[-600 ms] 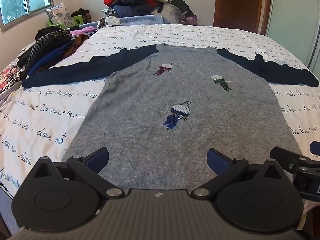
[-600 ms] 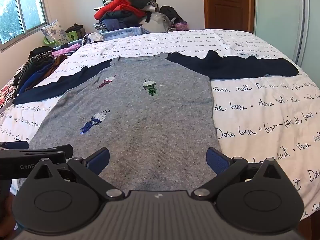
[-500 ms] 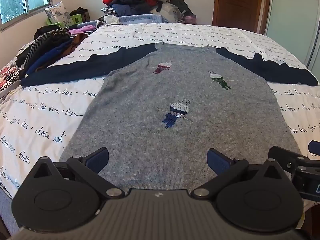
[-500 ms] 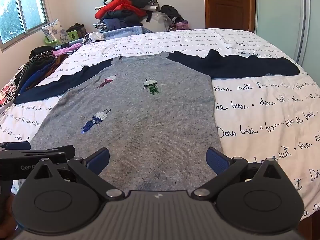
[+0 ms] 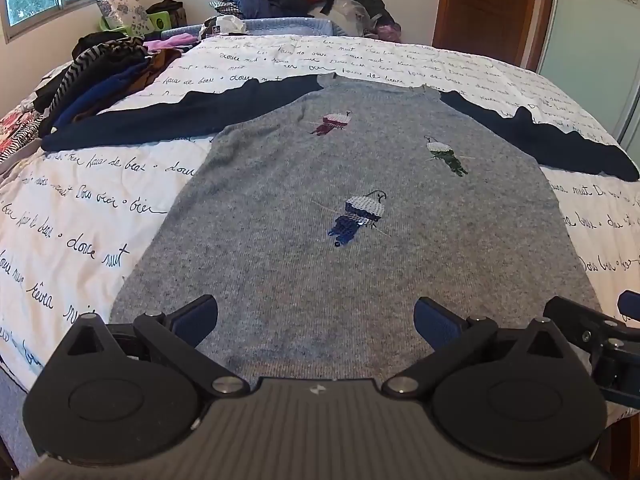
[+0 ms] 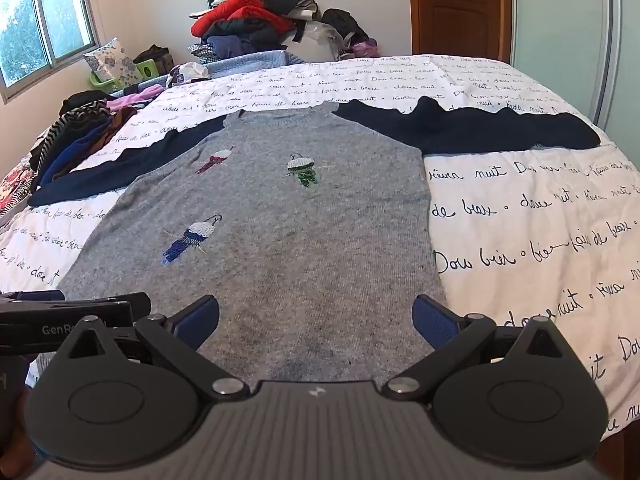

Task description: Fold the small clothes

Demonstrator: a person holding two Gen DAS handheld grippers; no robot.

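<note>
- On the bed (image 5: 100,208), across the white cover printed with handwriting, a grey sweater (image 5: 360,248) lies flat and face up, three small embroidered birds on its chest.
- Its hem is at the near edge, right under both tools; its neck points away toward the far wall, so its long axis runs straight away from the person.
- Its navy sleeves stretch out sideways, the left sleeve (image 5: 172,116) reaching toward a row of folded clothes (image 5: 92,76) and the right sleeve (image 6: 472,128) lying across bare cover.
- The left tongs (image 5: 316,316) hang over the hem, nearer the sweater's left corner, jaws spread as wide as they go and holding nothing.
- The right tongs (image 6: 316,316) are beside them over the hem's right part, the right corner just by the outer finger, equally wide open and empty.
- Both tilt down toward the cloth; I cannot tell whether the pads brush it.
- I'd judge no fold has begun: the body is smooth, both sleeves out.
- Each sleeve lies far forward and outward from its own tongs, so each hand looks best placed for its own side, whether it starts at the hem or the sleeve.
- A jumble of clothes (image 6: 256,16) is piled beyond the bed's far end.
</note>
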